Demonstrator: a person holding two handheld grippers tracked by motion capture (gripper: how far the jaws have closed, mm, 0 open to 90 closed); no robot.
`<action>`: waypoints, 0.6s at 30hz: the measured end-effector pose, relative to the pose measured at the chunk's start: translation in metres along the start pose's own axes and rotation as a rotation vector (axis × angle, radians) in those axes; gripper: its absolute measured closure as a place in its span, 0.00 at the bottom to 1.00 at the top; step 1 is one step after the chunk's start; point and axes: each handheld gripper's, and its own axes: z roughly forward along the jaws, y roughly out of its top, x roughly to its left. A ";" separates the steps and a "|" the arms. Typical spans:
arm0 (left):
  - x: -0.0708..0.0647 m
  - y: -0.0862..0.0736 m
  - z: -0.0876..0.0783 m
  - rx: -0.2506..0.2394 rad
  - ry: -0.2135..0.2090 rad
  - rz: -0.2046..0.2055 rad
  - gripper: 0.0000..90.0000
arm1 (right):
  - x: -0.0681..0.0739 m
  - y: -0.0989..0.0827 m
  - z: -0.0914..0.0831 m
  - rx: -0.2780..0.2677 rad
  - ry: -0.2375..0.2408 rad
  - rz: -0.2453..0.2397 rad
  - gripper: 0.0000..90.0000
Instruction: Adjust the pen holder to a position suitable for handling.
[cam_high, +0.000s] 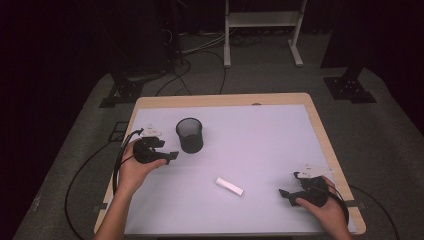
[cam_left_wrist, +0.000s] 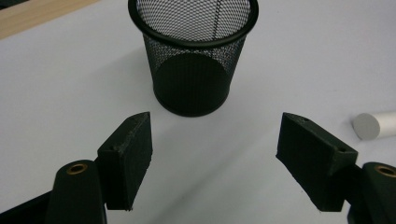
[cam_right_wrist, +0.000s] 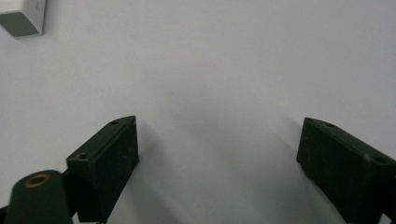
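Black mesh cup upright, near white stick.

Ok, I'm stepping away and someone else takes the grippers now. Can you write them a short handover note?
Left gripper: jaws open, nothing between them, facing the black mesh cup close by.
Right gripper: jaws open, empty, low over the table near its right edge.
Things: the cup stands upright at the table's left; the white stick lies flat between the two grippers, apart from both.
Done: nothing gripped so far.
Left: probably picking up the stick and putting it into the cup.
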 end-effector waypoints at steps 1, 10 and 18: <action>0.001 0.005 0.000 -0.003 -0.002 0.002 0.29 | 0.000 0.000 0.000 0.000 0.000 0.000 0.13; 0.009 0.023 0.003 0.002 -0.013 -0.009 0.29 | 0.000 0.000 0.000 -0.001 0.000 0.000 0.13; 0.018 0.035 0.007 -0.006 -0.016 -0.027 0.29 | 0.000 0.000 0.000 -0.001 0.000 0.001 0.13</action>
